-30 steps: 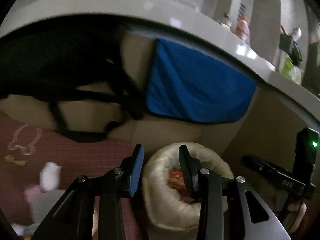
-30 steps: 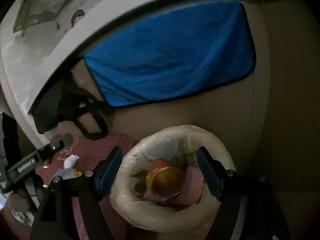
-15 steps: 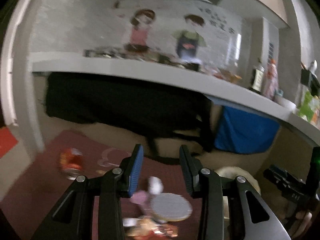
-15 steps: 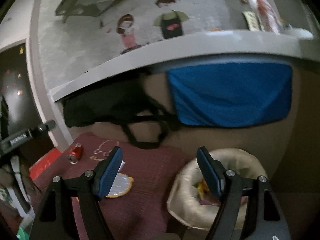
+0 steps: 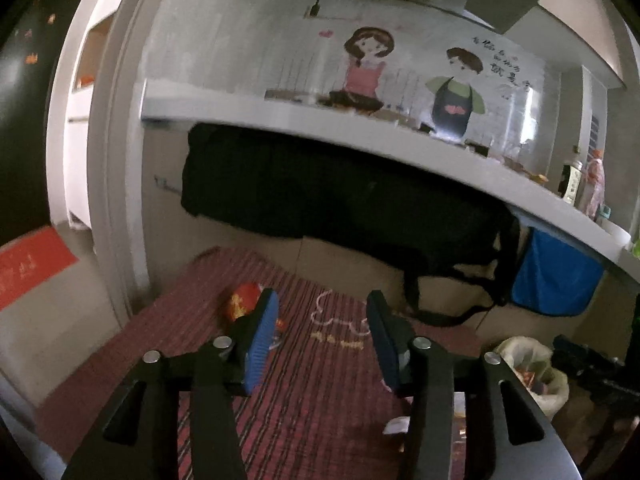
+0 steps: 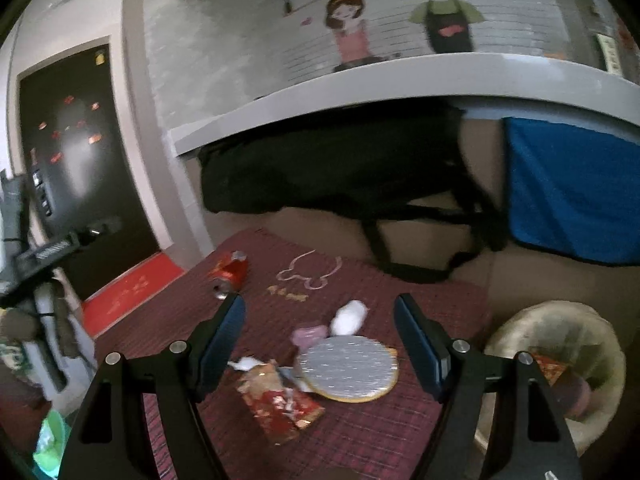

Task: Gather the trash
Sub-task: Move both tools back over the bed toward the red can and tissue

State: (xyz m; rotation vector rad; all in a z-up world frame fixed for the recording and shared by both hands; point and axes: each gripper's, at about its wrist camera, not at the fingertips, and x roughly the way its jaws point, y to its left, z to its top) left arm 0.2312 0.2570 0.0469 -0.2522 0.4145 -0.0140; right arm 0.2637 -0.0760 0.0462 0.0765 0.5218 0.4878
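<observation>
A dark red mat (image 6: 360,408) lies on the floor with litter on it. A crushed red can (image 6: 230,274) rests at its far left; in the left wrist view the can (image 5: 242,300) shows just beyond my left finger. A white tissue wad (image 6: 350,316), a pink scrap (image 6: 308,334), a round silver lid (image 6: 346,370) and a red wrapper (image 6: 280,402) lie mid-mat. My right gripper (image 6: 320,338) hangs open over them, empty. My left gripper (image 5: 322,340) is opening, with nothing between its jaws. The bag-lined bin (image 6: 560,364) stands to the right, trash inside.
A white counter (image 5: 360,140) overhangs the mat, with a black bag (image 5: 340,200) and a blue cloth (image 6: 572,188) hanging under it. A white door frame (image 5: 116,200) and a red floor sticker (image 5: 28,264) lie left. Bottles (image 5: 584,184) stand on the counter's right.
Both grippers swung left and pulled away from the bin, so the mat and its litter came into view. The left jaws have widened. The right jaws stay wide.
</observation>
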